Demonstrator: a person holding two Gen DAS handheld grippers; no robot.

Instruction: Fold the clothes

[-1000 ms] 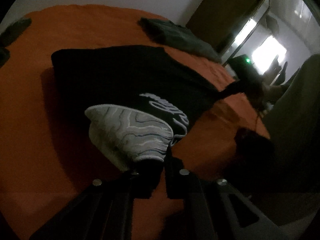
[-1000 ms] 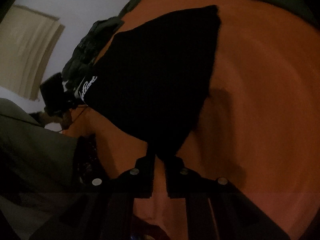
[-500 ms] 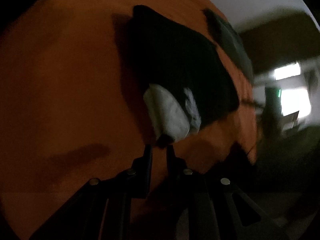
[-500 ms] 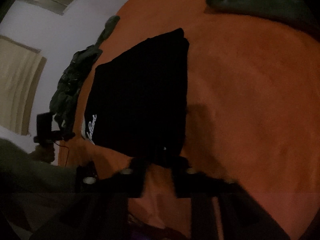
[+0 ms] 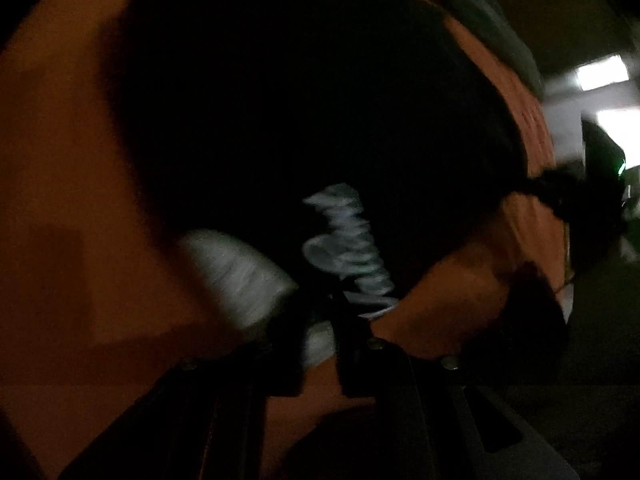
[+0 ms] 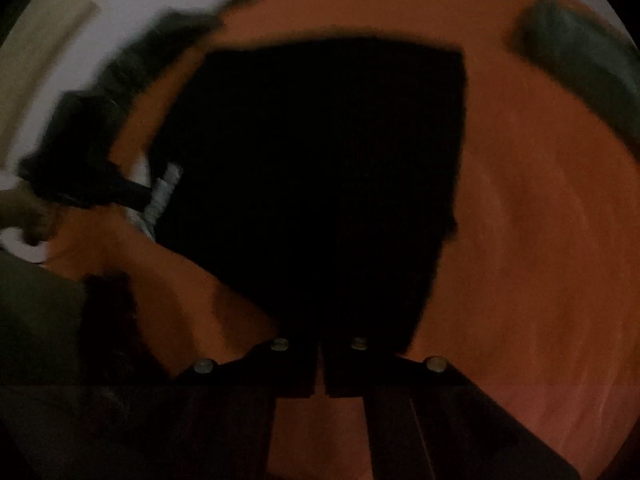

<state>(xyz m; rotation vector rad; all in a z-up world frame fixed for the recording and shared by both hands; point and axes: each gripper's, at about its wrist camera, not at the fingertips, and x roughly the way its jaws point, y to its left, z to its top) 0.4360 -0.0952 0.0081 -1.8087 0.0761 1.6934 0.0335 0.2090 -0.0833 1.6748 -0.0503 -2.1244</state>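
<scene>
A black T-shirt (image 5: 300,100) with white lettering (image 5: 348,240) lies spread on an orange bed cover (image 5: 60,160). My left gripper (image 5: 318,308) points steeply down at its near corner. The jaws are closing tight on a turned-over fold with a white wavy print (image 5: 236,276). In the right wrist view the same shirt (image 6: 320,160) fills the middle. My right gripper (image 6: 322,340) has its jaws closing together on the shirt's near edge, with the fingertips buried in black cloth. The left gripper (image 6: 132,192) shows there at the shirt's left corner, held by a hand (image 6: 24,216).
A folded grey-green garment (image 6: 580,68) lies at the far right of the bed cover (image 6: 540,240). A dark heap of clothes (image 6: 168,40) sits by the white wall. The person's olive clothing (image 6: 36,320) is at the near left. Both views are dim and blurred.
Both cameras have dropped closer to the shirt. The right jaws stood wider half a second ago and are now together on the near edge. The left still has the white-printed corner.
</scene>
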